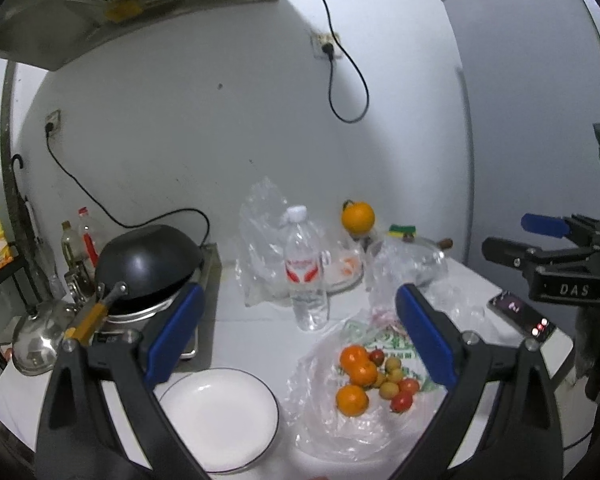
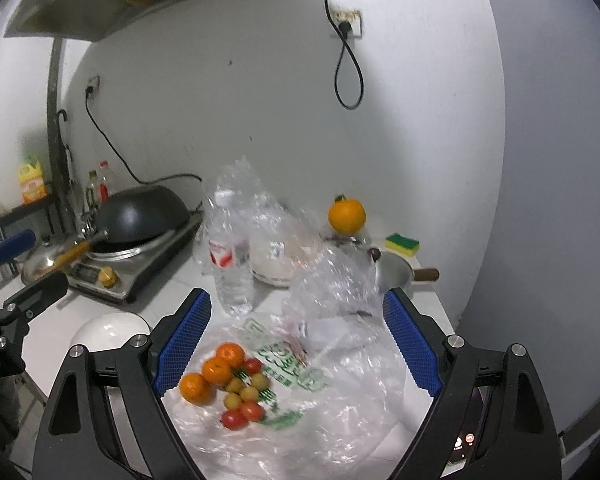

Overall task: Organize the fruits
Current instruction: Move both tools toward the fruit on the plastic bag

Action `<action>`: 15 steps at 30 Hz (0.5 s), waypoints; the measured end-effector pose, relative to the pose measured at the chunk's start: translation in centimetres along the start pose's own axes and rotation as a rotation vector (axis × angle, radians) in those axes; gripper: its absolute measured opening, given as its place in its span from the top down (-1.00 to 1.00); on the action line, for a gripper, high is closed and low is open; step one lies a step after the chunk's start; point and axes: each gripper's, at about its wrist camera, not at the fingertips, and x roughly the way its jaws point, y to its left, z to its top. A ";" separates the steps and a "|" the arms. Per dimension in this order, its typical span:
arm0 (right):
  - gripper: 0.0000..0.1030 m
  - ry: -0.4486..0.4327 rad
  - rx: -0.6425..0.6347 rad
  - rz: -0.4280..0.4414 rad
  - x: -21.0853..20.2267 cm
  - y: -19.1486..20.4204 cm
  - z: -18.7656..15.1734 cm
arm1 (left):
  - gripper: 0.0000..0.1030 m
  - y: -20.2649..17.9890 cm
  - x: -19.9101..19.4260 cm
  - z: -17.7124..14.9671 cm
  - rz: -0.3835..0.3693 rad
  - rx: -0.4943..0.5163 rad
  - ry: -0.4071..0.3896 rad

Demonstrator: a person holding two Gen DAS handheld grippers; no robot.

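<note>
White kitchen counter (image 1: pixel 256 344) carries the fruits (image 2: pixel 228 380) on a loose plastic bag (image 2: pixel 320 392) beside the plate (image 1: pixel 220 416), and both my left gripper (image 1: pixel 296 344) and right gripper (image 2: pixel 296 340) hover spread, so I fear pinching film and rolling fruit away.

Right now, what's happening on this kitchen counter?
A person holds two grippers, the left gripper and the right gripper, both open and empty, above the counter. Small oranges and tomatoes lie on an opened plastic bag. The white plate beside it is empty, so no fruit is sorted yet.
</note>
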 end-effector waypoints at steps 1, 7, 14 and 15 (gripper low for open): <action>-0.75 0.010 0.001 -0.001 0.3 -0.2 -0.3 | -0.89 -0.3 0.5 -0.3 -0.003 0.007 0.013; -0.75 0.067 0.007 0.001 2.3 -1.0 -1.7 | -0.88 -1.1 2.7 -1.8 -0.017 0.032 0.081; -0.74 0.119 0.012 0.024 4.5 -1.6 -3.1 | -0.87 -2.2 5.0 -3.5 -0.031 0.057 0.152; -0.74 0.126 0.014 0.027 4.7 -1.6 -3.3 | -0.88 -2.3 5.3 -3.6 -0.033 0.060 0.160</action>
